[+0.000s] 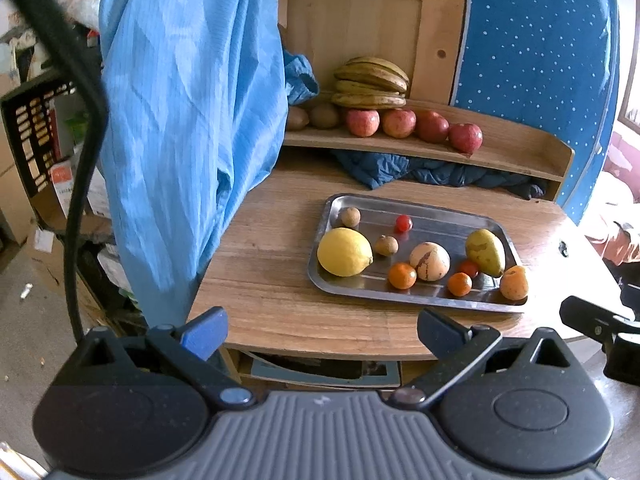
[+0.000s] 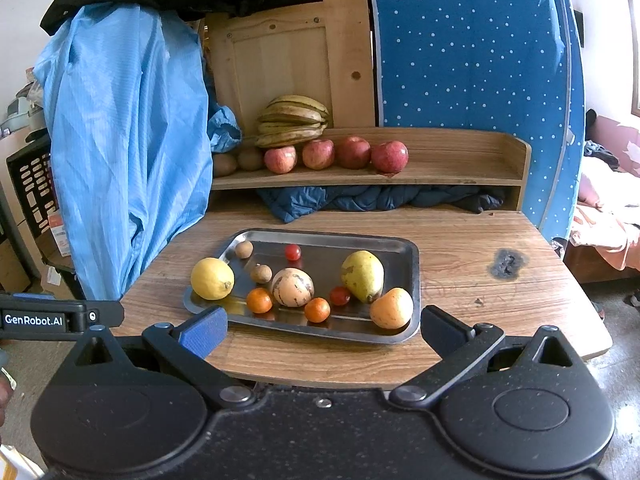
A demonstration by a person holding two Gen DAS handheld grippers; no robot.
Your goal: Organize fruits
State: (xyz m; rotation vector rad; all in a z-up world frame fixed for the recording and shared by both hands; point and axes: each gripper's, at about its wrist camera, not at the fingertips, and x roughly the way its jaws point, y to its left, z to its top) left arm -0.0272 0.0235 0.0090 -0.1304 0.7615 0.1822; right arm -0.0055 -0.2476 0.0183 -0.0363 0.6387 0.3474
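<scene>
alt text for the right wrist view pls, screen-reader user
A steel tray on a wooden table holds a lemon, pear, small oranges and tomatoes, beyond the open, empty right gripper. Behind, a shelf carries four apples and bananas.

Steel tray (image 2: 412, 276) of fruit on wooden table (image 2: 480, 240)

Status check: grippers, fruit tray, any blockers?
Left gripper and right gripper open, empty, short of the table. Tray loaded: lemon, pear, small fruit. Nothing blocking.
</scene>
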